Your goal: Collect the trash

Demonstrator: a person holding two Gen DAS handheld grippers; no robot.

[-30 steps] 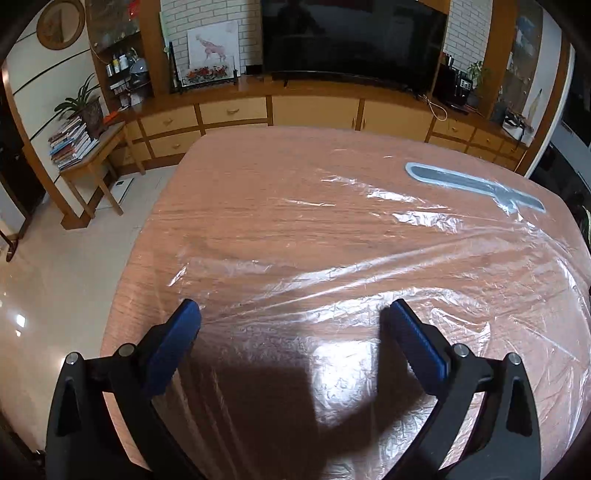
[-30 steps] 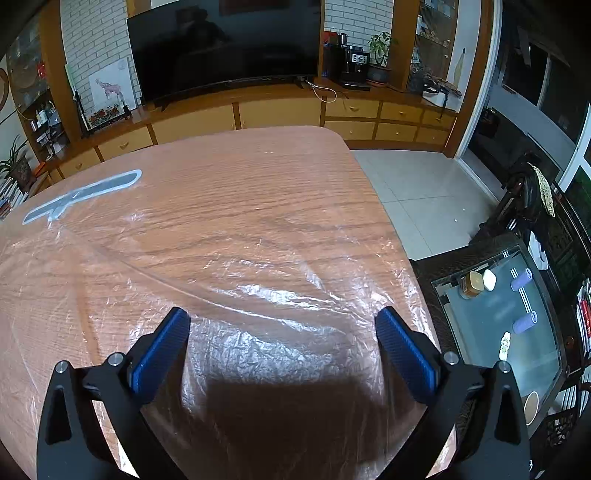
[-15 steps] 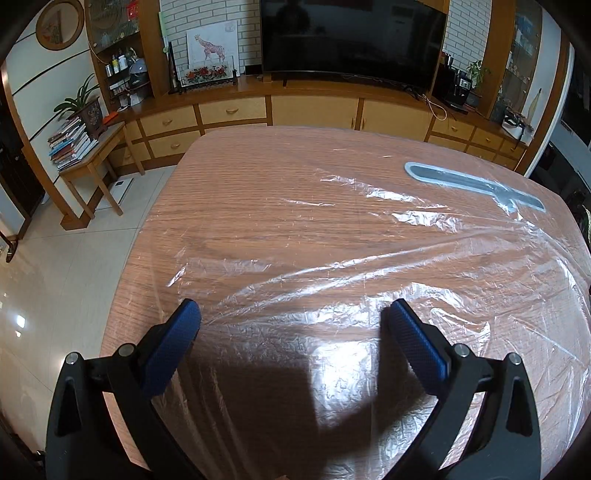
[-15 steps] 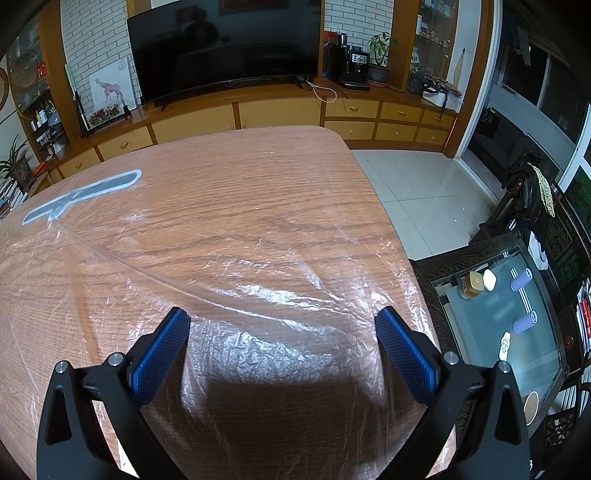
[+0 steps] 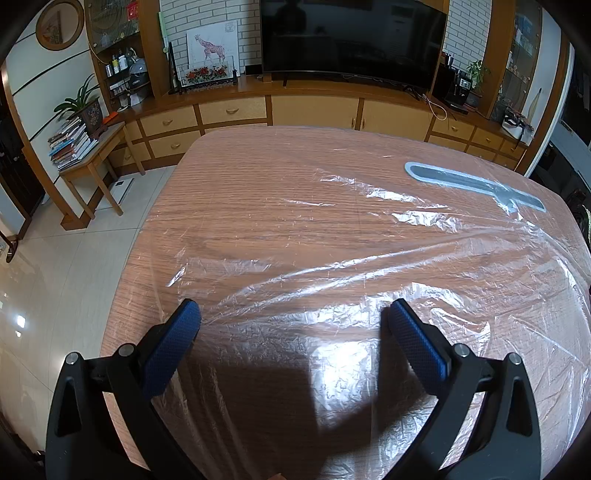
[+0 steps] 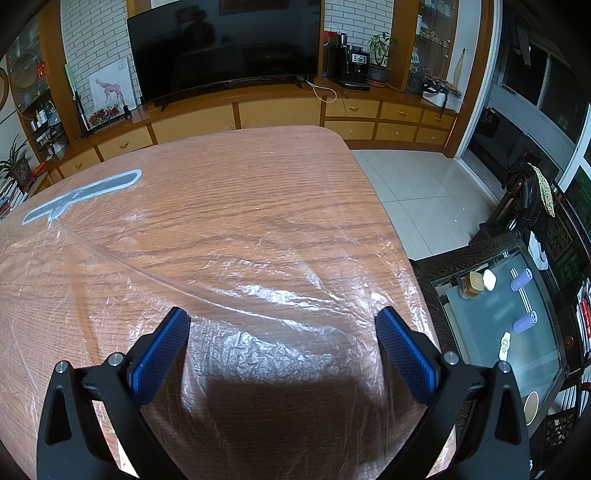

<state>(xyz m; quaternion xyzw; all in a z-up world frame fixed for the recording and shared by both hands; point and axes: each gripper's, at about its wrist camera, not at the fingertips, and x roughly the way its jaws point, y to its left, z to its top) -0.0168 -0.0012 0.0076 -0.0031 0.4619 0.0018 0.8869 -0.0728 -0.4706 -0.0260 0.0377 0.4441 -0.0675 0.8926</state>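
A thin clear plastic sheet lies crumpled over the wooden table; it also shows in the right wrist view. A grey-blue printed patch on the sheet sits at the far right, and at the far left in the right wrist view. My left gripper is open and empty above the sheet near the table's near edge. My right gripper is open and empty above the sheet near the table's right side.
A wooden cabinet with a TV runs along the far wall. A side table with books stands at the left. A dark glass-topped table with small items stands right of the wooden table. Tiled floor surrounds the table.
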